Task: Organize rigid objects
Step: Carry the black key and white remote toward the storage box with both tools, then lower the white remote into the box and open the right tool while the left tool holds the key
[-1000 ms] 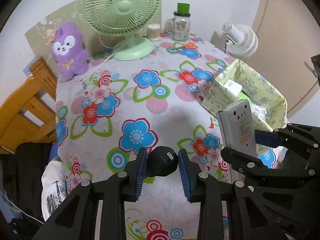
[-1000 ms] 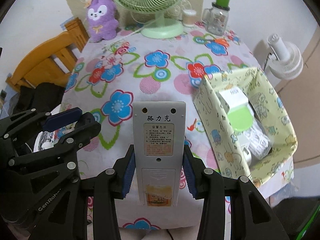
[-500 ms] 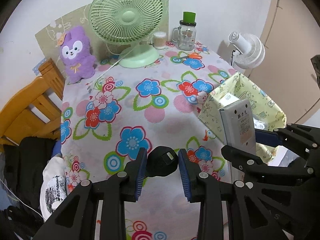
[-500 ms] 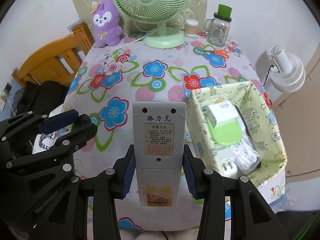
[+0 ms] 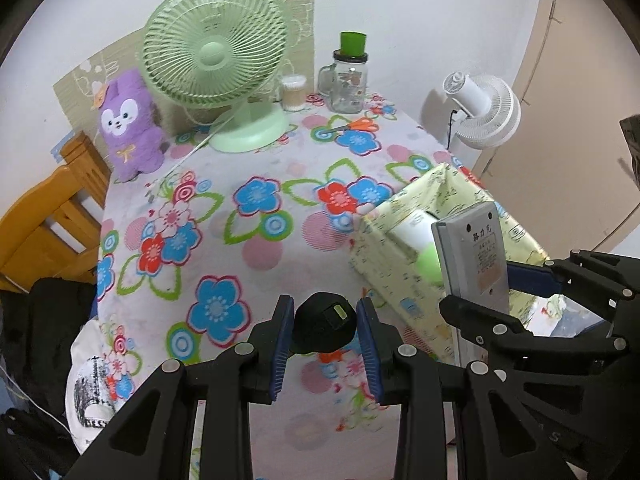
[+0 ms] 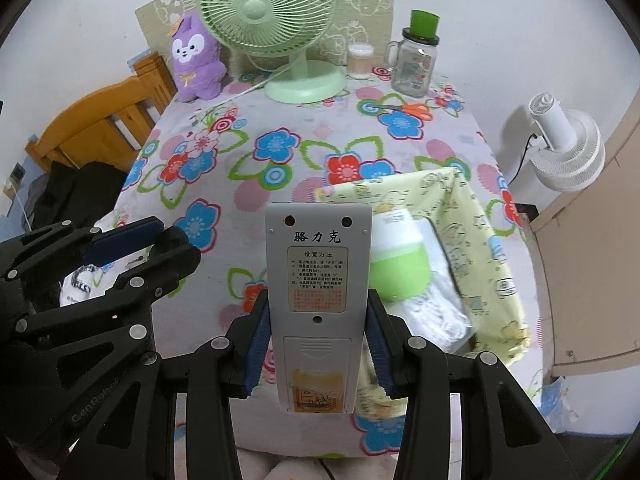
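My left gripper point(image 5: 324, 330) is shut on a small round black object point(image 5: 323, 327), held above the near edge of the flowered table point(image 5: 256, 248). My right gripper point(image 6: 316, 328) is shut on a grey remote control point(image 6: 317, 280), back side up with Chinese text, upright; it also shows in the left wrist view point(image 5: 472, 256). A yellow patterned fabric bin point(image 6: 492, 240) stands at the table's right side point(image 5: 384, 264). It holds a white and green item point(image 6: 400, 256) and white cables. Both grippers hover in front of the table, the remote just left of the bin.
At the back stand a green desk fan point(image 5: 216, 52), a purple plush toy point(image 5: 128, 124), a cotton swab jar point(image 5: 294, 92) and a glass jar with a green lid point(image 5: 350, 76). A white fan point(image 5: 486, 112) stands right of the table, a wooden chair point(image 5: 44, 224) left.
Both grippers have pulled back and risen from the table, so more of it and the wall shows. Each still holds its object. The bin now sits closer behind the remote.
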A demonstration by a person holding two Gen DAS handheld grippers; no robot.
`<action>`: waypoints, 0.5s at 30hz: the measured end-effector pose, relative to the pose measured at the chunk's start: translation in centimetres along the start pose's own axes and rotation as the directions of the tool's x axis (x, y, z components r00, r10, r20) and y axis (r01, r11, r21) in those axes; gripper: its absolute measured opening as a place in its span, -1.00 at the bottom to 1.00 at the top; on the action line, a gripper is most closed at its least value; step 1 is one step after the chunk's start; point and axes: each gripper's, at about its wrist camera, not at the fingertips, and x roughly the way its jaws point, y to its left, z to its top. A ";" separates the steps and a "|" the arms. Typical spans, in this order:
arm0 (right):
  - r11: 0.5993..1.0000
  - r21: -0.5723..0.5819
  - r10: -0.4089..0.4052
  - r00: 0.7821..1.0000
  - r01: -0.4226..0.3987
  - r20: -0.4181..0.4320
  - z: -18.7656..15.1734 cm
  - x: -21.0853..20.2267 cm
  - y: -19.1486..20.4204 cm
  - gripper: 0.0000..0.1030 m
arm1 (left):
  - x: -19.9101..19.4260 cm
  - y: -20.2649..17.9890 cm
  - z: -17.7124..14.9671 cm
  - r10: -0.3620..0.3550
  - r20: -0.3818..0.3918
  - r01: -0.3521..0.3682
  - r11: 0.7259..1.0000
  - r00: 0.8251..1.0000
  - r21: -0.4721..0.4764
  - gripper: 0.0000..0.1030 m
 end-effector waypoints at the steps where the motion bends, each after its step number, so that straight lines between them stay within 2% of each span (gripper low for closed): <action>1: 1.000 0.001 -0.002 1.000 0.002 0.000 0.0 -0.1 -0.5 -0.09 | 0.1 -0.4 0.1 -0.002 0.003 0.002 1.000 1.000 0.000 -0.38; 15: 1.000 0.005 -0.022 0.999 0.022 -0.025 0.5 0.6 -8.0 -0.09 | 2.5 -6.0 2.8 -0.033 0.006 0.033 0.999 0.999 -0.018 -0.38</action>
